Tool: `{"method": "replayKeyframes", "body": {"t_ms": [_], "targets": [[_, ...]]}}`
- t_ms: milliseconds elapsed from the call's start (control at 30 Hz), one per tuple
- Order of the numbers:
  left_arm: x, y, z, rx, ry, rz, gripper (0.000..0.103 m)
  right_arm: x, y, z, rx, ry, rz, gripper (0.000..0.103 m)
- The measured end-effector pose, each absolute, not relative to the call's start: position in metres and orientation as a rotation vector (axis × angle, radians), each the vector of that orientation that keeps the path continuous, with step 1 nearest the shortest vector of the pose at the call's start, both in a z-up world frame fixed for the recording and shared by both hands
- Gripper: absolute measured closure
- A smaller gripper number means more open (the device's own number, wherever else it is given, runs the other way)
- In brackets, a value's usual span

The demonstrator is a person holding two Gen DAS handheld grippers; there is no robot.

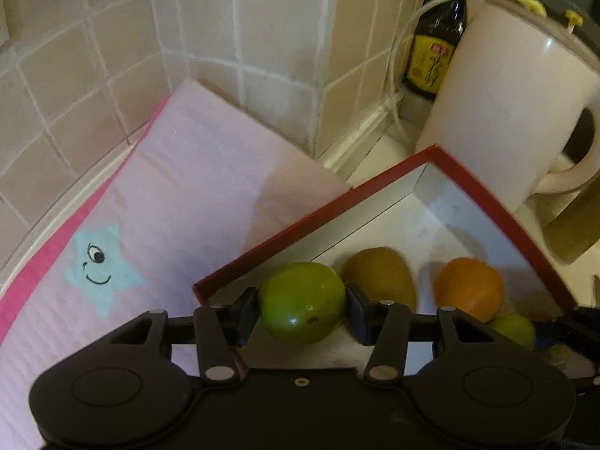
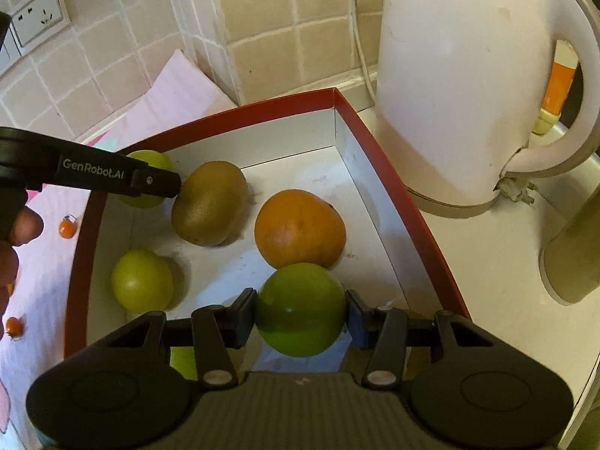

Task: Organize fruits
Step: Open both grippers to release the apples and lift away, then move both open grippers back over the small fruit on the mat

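Two green fruits are held at this moment, one in each claw. From the left wrist view, the left claw point(image 1: 302, 309) is clamped on a round green fruit point(image 1: 302, 302), a pad against each side, and it hangs over the near left corner of the red-rimmed box point(image 1: 483, 191). Inside the box lie a kiwi point(image 1: 377, 273) and an orange point(image 1: 468, 287), with another green fruit point(image 1: 515, 328) partly hidden at the lower right. A pink mat with a blue star point(image 1: 101, 266) covers the tabletop to the left; a white kettle point(image 1: 513, 105) and a dark sauce bottle point(image 1: 437, 45) stand behind the box.

From the right wrist view, the right claw point(image 2: 300, 313) grips its own green fruit point(image 2: 300, 309) just above the box floor, near the orange point(image 2: 300, 228). The left claw's finger point(image 2: 157, 183) reaches in touching or almost touching the kiwi point(image 2: 210, 202). A paler green fruit point(image 2: 142, 279) rests on the box floor, and small orange tomatoes point(image 2: 67, 227) lie on the mat outside.

Risk, as I judge it: round fruit will roll once let go, so a drop from height could knock the orange or kiwi aside. Both claws share a small box and could collide, and the left claw may shove the kiwi.
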State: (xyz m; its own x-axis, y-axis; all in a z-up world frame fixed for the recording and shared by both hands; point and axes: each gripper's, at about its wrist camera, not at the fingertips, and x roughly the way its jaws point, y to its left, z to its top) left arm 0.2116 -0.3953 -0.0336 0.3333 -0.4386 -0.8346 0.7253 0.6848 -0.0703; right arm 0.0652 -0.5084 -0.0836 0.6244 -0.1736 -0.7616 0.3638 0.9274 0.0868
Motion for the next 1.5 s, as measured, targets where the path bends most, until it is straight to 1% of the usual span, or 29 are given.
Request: {"method": "replayKeyframes", "body": {"t_ms": [300, 600, 800, 833, 867, 900, 1000, 1133, 1200, 1333, 1400, 1500], "targets": [[0.2, -0.406, -0.04, 0.465, 0.899, -0.776, 0.043, 0.07, -0.506, -0.086, 0.226, 0.85, -0.325, 0.051], [0.204, -0.41, -0.044, 0.473, 0.929, -0.78, 0.042, 0.061, -0.514, -0.08, 0.285, 0.852, -0.28, 0.05], [0.209, -0.404, -0.037, 0.418, 0.972, -0.782, 0.042, 0.036, -0.526, -0.062, 0.388, 0.808, -0.253, 0.048], [0.21, -0.399, -0.033, 0.384, 0.978, -0.792, 0.038, 0.029, -0.529, -0.056, 0.409, 0.794, -0.247, 0.048], [0.21, -0.393, -0.028, 0.345, 0.981, -0.806, 0.029, 0.024, -0.532, -0.051, 0.432, 0.783, -0.235, 0.046], [0.211, -0.384, -0.021, 0.294, 0.986, -0.828, 0.025, 0.017, -0.535, -0.046, 0.462, 0.768, -0.219, 0.046], [0.213, -0.361, -0.001, 0.186, 0.99, -0.839, 0.024, -0.002, -0.54, -0.029, 0.526, 0.715, -0.2, 0.045], [0.203, -0.325, 0.032, 0.119, 0.932, -0.802, 0.024, -0.025, -0.533, 0.001, 0.523, 0.637, -0.198, 0.044], [0.196, -0.3, 0.052, 0.081, 0.897, -0.791, 0.024, -0.04, -0.526, 0.021, 0.495, 0.578, -0.208, 0.039], [0.181, -0.243, 0.086, 0.026, 0.813, -0.737, 0.024, -0.065, -0.513, 0.063, 0.449, 0.443, -0.223, 0.03], [0.172, -0.207, 0.102, -0.004, 0.759, -0.709, 0.024, -0.074, -0.505, 0.081, 0.435, 0.375, -0.202, 0.019], [0.158, -0.151, 0.128, -0.053, 0.687, -0.649, 0.024, -0.081, -0.486, 0.106, 0.398, 0.277, -0.155, 0.011]]}}
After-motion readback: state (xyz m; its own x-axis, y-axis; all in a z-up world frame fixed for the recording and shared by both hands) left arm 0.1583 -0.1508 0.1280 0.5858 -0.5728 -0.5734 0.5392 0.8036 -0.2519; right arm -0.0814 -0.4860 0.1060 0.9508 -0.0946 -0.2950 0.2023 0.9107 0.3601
